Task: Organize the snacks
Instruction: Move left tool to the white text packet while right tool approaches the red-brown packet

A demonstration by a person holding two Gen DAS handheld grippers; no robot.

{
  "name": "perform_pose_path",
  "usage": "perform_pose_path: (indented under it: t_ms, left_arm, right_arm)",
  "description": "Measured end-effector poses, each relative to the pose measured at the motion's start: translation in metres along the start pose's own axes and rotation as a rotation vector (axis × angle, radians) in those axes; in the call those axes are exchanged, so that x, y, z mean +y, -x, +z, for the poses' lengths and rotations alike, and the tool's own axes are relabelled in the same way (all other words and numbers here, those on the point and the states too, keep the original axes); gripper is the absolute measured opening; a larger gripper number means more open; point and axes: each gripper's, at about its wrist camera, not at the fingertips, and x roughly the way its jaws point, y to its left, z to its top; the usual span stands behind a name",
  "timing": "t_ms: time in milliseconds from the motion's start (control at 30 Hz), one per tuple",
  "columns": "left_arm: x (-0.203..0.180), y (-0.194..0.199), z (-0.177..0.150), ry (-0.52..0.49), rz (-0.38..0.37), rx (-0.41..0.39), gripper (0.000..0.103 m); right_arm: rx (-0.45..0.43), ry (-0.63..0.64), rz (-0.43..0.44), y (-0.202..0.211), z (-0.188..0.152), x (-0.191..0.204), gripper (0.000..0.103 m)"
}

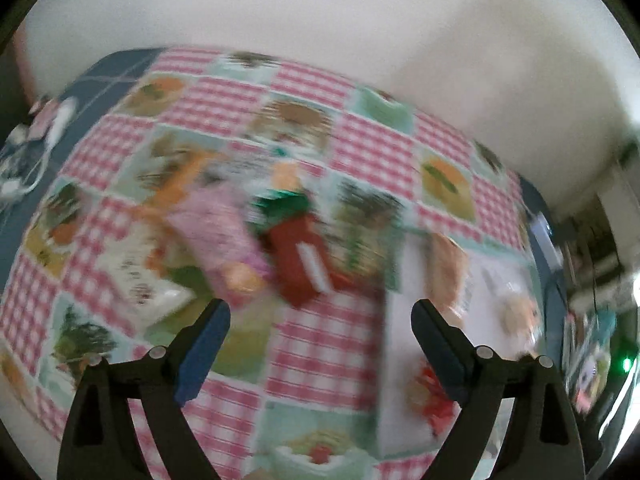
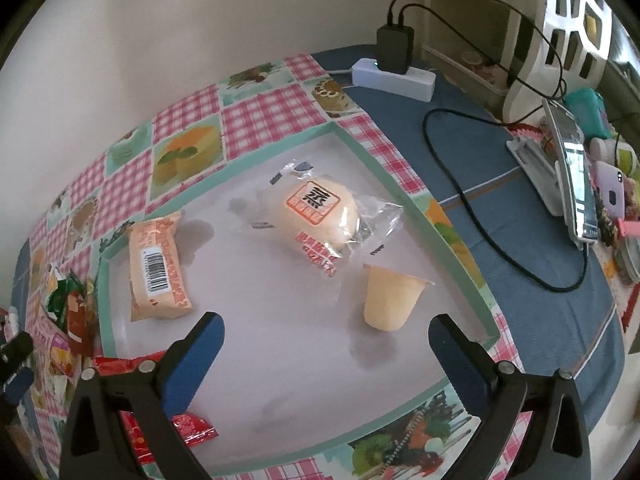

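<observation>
Right gripper [image 2: 326, 332] angled down over shallow white tray [image 2: 416, 204], jaws wide, empty, glossy jelly cup [image 2: 390, 300] just ahead, left gripper [image 1: 320, 316] wide, empty, blurred.

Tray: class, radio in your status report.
Both grippers open, empty. Tray holds bun, jelly cup, orange packet. Nothing in the way.

At your upper right sit a white power strip [image 2: 394, 74] with a black charger [image 2: 395, 49] plugged in, a trailing black cable [image 2: 472, 208], and a propped phone [image 2: 576, 176].
</observation>
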Motion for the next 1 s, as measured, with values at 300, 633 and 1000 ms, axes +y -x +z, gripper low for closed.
perform_pose_path:
  t_ms: [300, 633, 1000]
  left_arm:
    - [0.105, 0.010, 0.018, 0.249, 0.124, -0.058, 0.093]
    - [0.189, 0.003, 0.019, 0.442, 0.148, -0.035, 0.094]
    - [0.203, -0.023, 0.015, 0.488, 0.042, 0.023, 0.094]
  right_arm:
    - [-0.057, 0.037, 0.078, 0.014, -0.004, 0.039, 0.103]
    - [-0.137, 0.348, 0.182, 0.030, -0.034, 0.170, 0.103]
    - [-0.112, 0.583, 0.094, -0.003, -0.070, 0.252, 0.102]
